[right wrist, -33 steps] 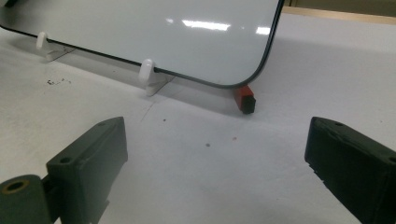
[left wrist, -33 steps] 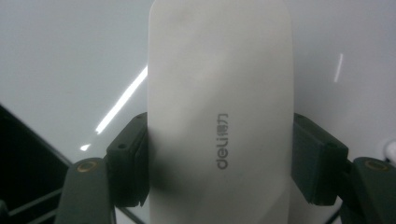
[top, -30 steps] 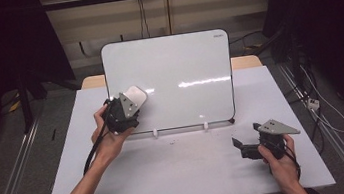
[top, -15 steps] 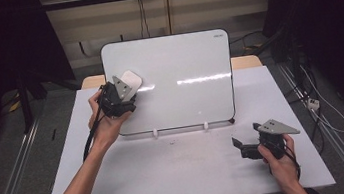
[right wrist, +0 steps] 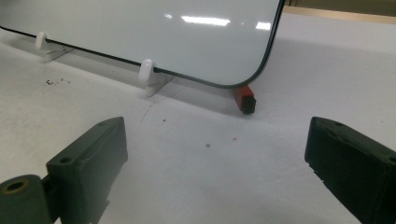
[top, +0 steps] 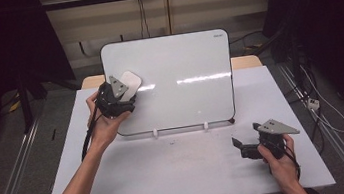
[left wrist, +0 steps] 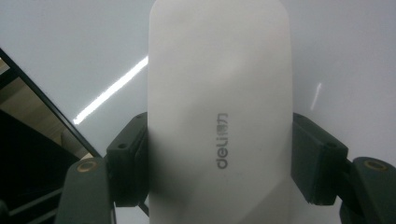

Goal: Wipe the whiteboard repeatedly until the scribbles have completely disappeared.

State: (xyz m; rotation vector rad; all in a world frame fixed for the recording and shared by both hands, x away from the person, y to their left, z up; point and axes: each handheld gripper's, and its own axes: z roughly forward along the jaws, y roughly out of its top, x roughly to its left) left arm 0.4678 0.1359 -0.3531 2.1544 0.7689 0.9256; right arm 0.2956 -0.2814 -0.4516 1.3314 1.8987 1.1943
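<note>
Left gripper (top: 126,90) clamps the smooth white plastic eraser (left wrist: 217,107), flat against the upright white whiteboard (top: 180,60), upper left. Right gripper (top: 250,148) idles wide open, empty. Push too hard and that propped board could tip backward.

The table (top: 185,171) is evenly lit amid dark surroundings; glare streaks are seen on the whiteboard (top: 181,65), and near jaws are blurred.

The whiteboard (top: 178,81) is glossy white with a thin black rim and white clip feet (right wrist: 147,71). The eraser (left wrist: 217,107) is plain white with grey "deli" lettering. Both grippers' jaws are black. The worktop (top: 180,171) is white, faintly speckled. A red-and-black block (right wrist: 245,99) sits under the board's corner.
</note>
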